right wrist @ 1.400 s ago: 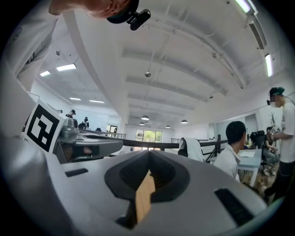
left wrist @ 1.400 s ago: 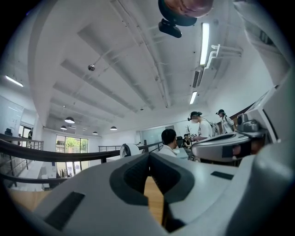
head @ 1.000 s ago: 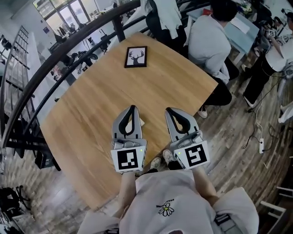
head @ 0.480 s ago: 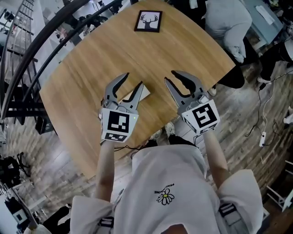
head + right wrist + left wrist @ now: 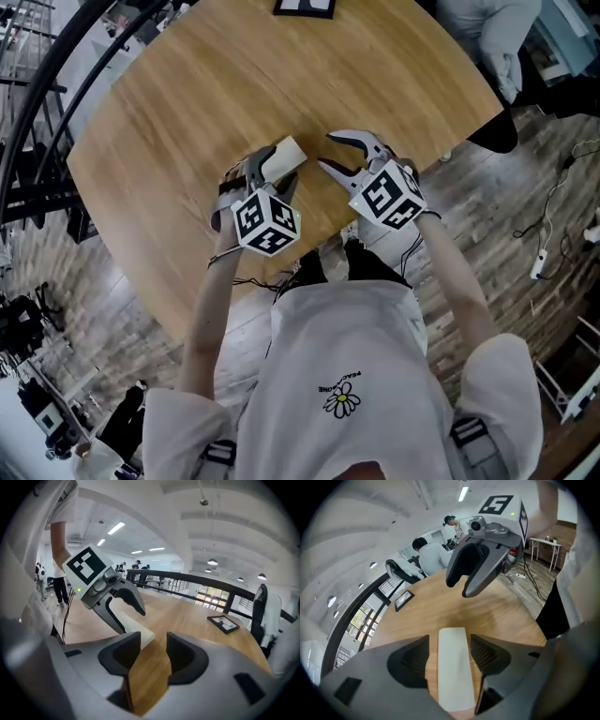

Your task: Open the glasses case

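Note:
The glasses case [image 5: 289,152] is a closed white oblong lying flat on the wooden table [image 5: 187,112], near its front edge. My left gripper [image 5: 265,174] points steeply down over the case's near end. In the left gripper view the case [image 5: 453,667] lies lengthwise between the jaws, which are opening, with a gap showing on each side. My right gripper [image 5: 325,150] hovers just right of the case, its jaws opening with only bare wood between them. In the right gripper view [image 5: 153,639] a corner of the case [image 5: 140,629] shows behind the left jaw.
A black-framed deer picture [image 5: 305,7] lies at the table's far edge. A person in white [image 5: 487,37] sits beyond the far right corner. A dark railing [image 5: 47,75] curves round the left side. The table's front edge is close to my body.
Both grippers dropped from raised and shut to low over the table with jaws spread. The left one now straddles the case; the right has closed in beside it.

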